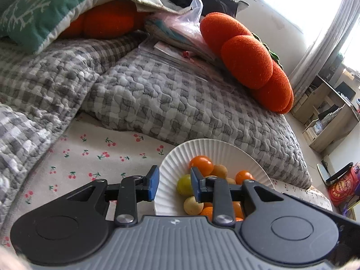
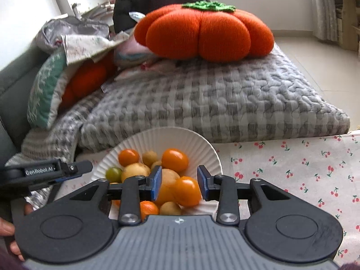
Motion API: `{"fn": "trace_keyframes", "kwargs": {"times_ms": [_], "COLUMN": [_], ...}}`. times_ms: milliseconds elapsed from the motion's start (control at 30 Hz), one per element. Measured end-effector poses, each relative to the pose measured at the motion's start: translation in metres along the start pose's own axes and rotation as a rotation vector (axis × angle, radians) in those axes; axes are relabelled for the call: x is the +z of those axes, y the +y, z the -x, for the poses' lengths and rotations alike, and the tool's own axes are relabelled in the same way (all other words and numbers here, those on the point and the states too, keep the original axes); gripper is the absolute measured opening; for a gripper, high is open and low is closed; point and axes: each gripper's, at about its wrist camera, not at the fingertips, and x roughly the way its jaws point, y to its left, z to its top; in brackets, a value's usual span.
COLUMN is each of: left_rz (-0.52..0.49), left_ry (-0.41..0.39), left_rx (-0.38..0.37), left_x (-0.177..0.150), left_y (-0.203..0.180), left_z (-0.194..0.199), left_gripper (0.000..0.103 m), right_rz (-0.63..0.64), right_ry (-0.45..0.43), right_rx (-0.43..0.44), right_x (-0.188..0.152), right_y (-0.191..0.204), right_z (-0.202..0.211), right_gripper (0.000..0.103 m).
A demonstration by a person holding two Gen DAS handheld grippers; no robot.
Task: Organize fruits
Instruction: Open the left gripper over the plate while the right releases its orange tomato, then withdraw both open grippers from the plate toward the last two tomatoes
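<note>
Fruit plate [image 2: 144, 139] rests on cherry-print sheet [image 2: 292, 168] beside grey quilt [image 2: 225, 103]

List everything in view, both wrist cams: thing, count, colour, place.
plate: 1, white ribbed, on cherry-print cloth
small fruits: about ten visible, orange, yellow, one green, piled in plate
quilt: 1, grey check, behind plate
pumpkin cushions: 2, orange, one on quilt, one under green pillow
left tool: open, straddling the plate's left rim
right tool: open, around an orange fruit
</note>
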Motion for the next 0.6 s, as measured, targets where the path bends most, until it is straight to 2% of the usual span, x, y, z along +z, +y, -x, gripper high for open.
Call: {"fn": "trace_keyframes", "kwargs": {"times_ms": [267,400,600], "left_rz": [-0.055,-0.043,-0.11], "left_ry": [0.014,0.034,0.041], "left_rx": [0.018,0.017,0.026], "left_x": [-0.014,-0.027,-0.047], "left_y": [-0.008,-0.008,-0.017], "left_z": [0.03,0.048,0.076], "left_gripper": [0.031,0.049,0.061], "right_rz": [0.02,0.02,0.027], "right_ry": [0.032,0.015,0.004], "right_rx": [-0.022,-0.02,0.019], "right_x": [-0.016,-0.023,-0.04], "right_y": [0.011,0.016,0.026], "right_z": [0.027,0.05,0.079], "right_gripper": [0.033,0.038,0.039]}}
